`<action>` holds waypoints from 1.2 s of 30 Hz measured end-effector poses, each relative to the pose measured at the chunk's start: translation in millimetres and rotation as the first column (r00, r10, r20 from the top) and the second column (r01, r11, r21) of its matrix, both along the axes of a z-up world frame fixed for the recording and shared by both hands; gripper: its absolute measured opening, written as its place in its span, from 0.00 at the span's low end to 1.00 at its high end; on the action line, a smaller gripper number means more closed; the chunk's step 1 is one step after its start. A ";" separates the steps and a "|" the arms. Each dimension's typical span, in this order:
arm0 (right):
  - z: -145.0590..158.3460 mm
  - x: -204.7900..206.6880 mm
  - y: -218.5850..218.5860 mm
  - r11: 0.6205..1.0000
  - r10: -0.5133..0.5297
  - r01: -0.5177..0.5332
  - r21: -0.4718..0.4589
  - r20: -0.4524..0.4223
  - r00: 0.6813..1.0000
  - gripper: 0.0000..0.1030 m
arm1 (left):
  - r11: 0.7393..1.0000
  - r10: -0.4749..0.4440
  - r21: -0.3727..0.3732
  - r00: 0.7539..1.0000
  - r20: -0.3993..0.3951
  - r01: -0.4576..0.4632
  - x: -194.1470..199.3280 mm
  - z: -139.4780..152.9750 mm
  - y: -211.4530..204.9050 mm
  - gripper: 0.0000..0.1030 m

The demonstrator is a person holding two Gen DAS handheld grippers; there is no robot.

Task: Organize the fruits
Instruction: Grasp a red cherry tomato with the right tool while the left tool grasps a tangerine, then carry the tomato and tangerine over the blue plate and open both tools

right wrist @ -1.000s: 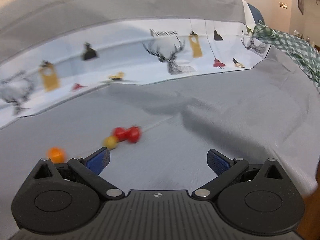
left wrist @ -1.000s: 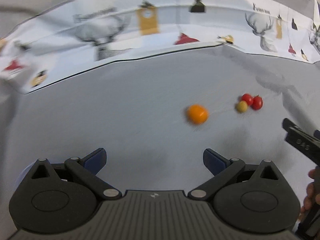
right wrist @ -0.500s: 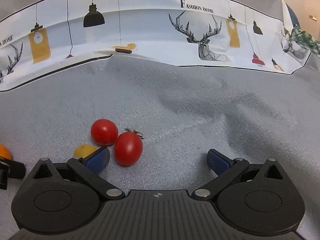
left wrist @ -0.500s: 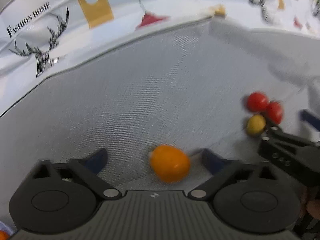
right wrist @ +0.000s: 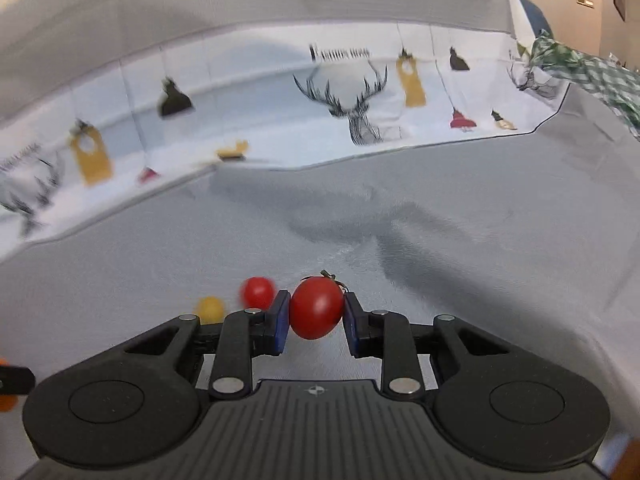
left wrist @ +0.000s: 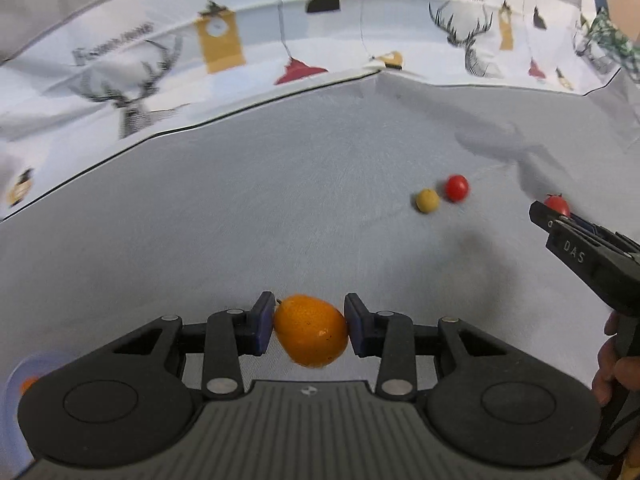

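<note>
While closing the left gripper (left wrist: 309,320) on the orange fruit (left wrist: 310,338), keep both blue pads square on the widest part and stop squeezing once the hold feels firm. Avoid denting the skin.

Fruit position: between the pads and touching both, at the near side of the grey cloth (left wrist: 240,220), just ahead of the tool body.

Right gripper (right wrist: 316,316): clenched on the stemmed red tomato (right wrist: 316,308), with pads pressing both flanks and the stem end facing far.

- Raise both tools straight up before any sideways travel, to avoid knocking the loose round tomato (left wrist: 457,188) and yellow fruit (left wrist: 427,201), lying unheld side by side just left of the right tool.
- Keep the wrists level during carry.
- Deliver possibly to the pale dish (left wrist: 24,376) at the near left of the left wrist view. Too blurred to confirm.

Changes against one second earlier:
- Then: both tools spread wide and empty, the orange fruit free in mid-cloth, the three small fruits clustered together.
- Now: both tools loaded, the stemmed tomato out of the cluster, two small fruits left on the cloth.
</note>
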State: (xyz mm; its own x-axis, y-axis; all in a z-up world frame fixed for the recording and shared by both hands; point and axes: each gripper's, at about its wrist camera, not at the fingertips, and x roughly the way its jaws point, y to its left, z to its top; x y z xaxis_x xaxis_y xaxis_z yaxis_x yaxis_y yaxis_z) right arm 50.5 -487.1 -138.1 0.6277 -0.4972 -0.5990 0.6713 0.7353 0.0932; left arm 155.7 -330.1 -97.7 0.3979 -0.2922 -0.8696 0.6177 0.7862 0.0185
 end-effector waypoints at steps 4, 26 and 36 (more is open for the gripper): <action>42.6 -35.7 52.9 0.996 0.087 -0.088 0.014 0.063 0.994 0.28 | 0.999 0.025 -0.020 0.999 0.022 -0.024 -35.7 41.8 55.9 0.41; 136.2 -151.6 321.8 0.801 0.593 -0.597 0.043 0.080 0.801 0.28 | 0.953 0.294 -0.107 0.947 0.126 -0.282 -179.7 118.2 325.2 0.41; 153.2 -164.8 347.9 0.784 0.621 -0.620 -0.034 0.059 0.781 0.28 | 0.930 0.347 -0.168 0.931 0.116 -0.326 -197.5 124.6 361.9 0.41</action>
State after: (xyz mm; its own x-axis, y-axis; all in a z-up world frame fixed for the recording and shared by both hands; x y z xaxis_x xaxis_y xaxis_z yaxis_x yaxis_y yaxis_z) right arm -114.3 -139.1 15.1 0.8397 0.0064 -0.5431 0.0620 0.9923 0.1076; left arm -41.7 31.8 26.9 0.6098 -0.2367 -0.7563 0.3154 0.9480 -0.0424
